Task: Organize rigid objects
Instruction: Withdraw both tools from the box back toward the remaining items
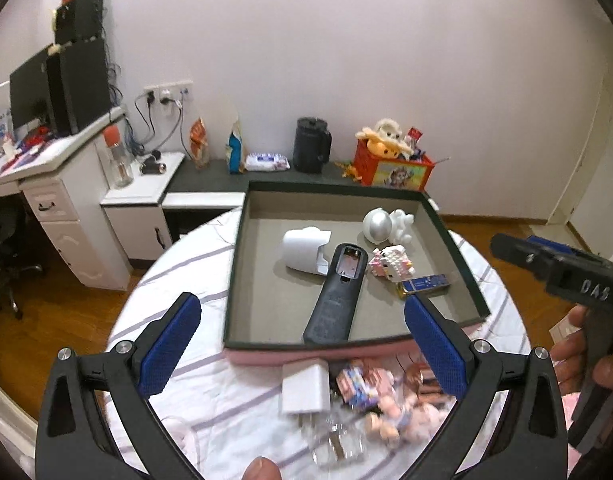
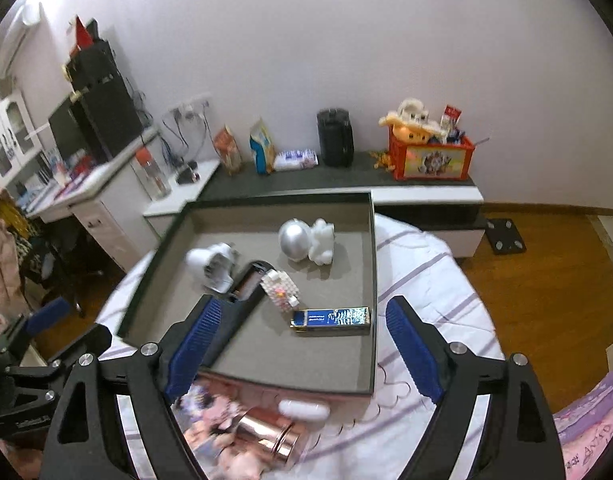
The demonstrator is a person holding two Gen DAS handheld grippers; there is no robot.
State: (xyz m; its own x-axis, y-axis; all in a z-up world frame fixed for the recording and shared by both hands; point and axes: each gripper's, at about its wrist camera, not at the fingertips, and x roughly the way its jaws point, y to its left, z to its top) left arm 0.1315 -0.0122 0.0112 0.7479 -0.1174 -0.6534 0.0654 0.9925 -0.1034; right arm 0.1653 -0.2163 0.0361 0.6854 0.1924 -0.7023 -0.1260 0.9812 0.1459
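A dark box lid tray (image 1: 458,256) (image 2: 372,280) on the striped round table holds a black remote (image 1: 336,292), a white cup (image 1: 304,250), a silver-and-white astronaut figure (image 1: 384,224) (image 2: 302,240), a pink brick toy (image 1: 390,262) (image 2: 280,290) and a blue-gold lighter (image 1: 424,284) (image 2: 332,317). My left gripper (image 1: 302,356) is open and empty above a white charger (image 1: 304,390) and small dolls (image 1: 386,404) in front of the tray. My right gripper (image 2: 302,354) is open and empty over the tray's near edge, above a rose-gold tin (image 2: 268,434) and a white capsule (image 2: 304,410).
A low dark cabinet (image 2: 346,182) behind the table carries a black jug (image 1: 311,145), snack bags and a red toy crate (image 1: 392,168). A white desk (image 1: 66,184) with a monitor stands left. Wood floor (image 2: 546,280) lies to the right.
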